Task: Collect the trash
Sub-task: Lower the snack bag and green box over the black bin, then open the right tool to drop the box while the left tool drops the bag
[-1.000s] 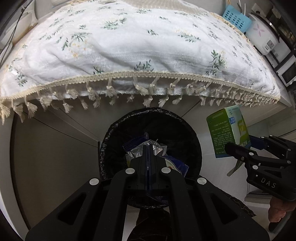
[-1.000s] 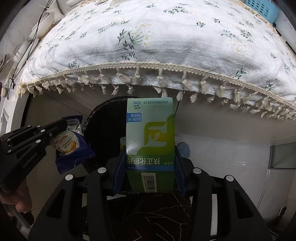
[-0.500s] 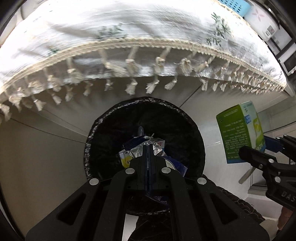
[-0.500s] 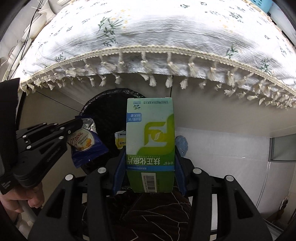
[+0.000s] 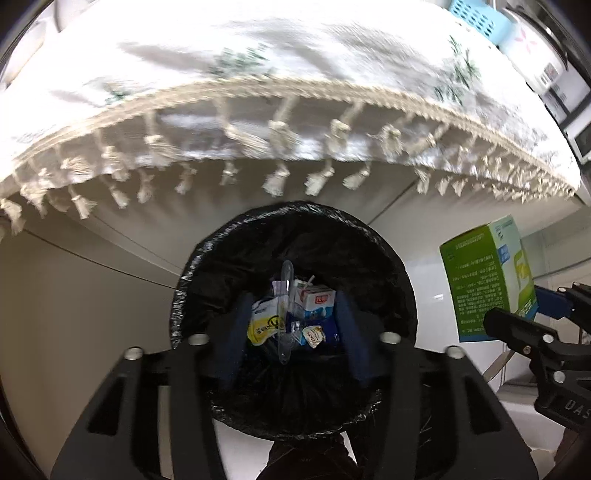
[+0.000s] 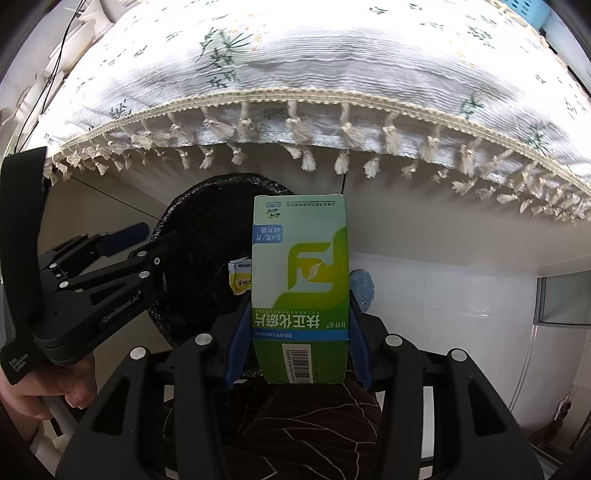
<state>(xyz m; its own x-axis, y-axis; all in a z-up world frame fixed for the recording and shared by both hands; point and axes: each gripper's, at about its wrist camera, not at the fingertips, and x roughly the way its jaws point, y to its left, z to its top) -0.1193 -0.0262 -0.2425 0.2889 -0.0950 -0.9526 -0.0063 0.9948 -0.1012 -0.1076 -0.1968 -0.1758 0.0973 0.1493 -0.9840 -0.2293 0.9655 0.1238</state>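
Note:
My left gripper (image 5: 293,314) hangs over the black-lined trash bin (image 5: 207,251). Its jaws are opening and nothing is between them. In the bin lie a blue snack wrapper (image 5: 314,334), a yellow packet (image 5: 264,325), a small milk carton (image 5: 314,302) and a clear plastic spoon (image 5: 286,291). My right gripper (image 6: 299,317) is shut on a green and white medicine box (image 6: 301,273), held upright just right of the bin (image 6: 192,206). The same box (image 5: 480,280) shows at the right of the left wrist view. The right wrist view shows the left gripper (image 6: 147,238) with its jaws apart above the bin.
A table with a white flowered, tasselled cloth (image 5: 295,92) overhangs the bin on the far side. A blue basket (image 5: 476,18) and a rice cooker (image 5: 532,40) stand at its far right. A hand (image 6: 55,391) holds the left gripper. White floor tiles lie right of the bin.
The left gripper sank closer to the bin, then its jaws opened and the blue snack wrapper dropped into the bin. The right gripper kept still with the box.

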